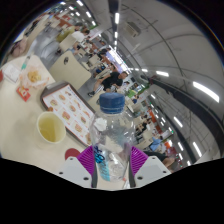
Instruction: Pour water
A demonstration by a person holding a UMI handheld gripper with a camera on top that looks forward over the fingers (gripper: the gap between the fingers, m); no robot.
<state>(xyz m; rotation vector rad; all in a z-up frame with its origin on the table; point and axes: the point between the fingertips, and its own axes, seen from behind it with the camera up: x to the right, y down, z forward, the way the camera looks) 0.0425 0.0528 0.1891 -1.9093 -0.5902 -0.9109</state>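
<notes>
Bottle in hand, cap on, nothing poured yet.

I have the gripper (107, 163) pinching the water bottle (112, 135) at lower centre, both purple pads pressing its sides, blue cap (111, 101) in place. The yellow cup (49, 127) sits at left on the table (25, 110); I judge uncapping and pouring remain.

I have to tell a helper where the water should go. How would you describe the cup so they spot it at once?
Start at the gripper, whose fingers hold a clear water bottle with a blue cap. On the table beside the bottle, just before a printed placemat, stands the cup. It is the only pale yellow, open-topped round vessel there.
</notes>
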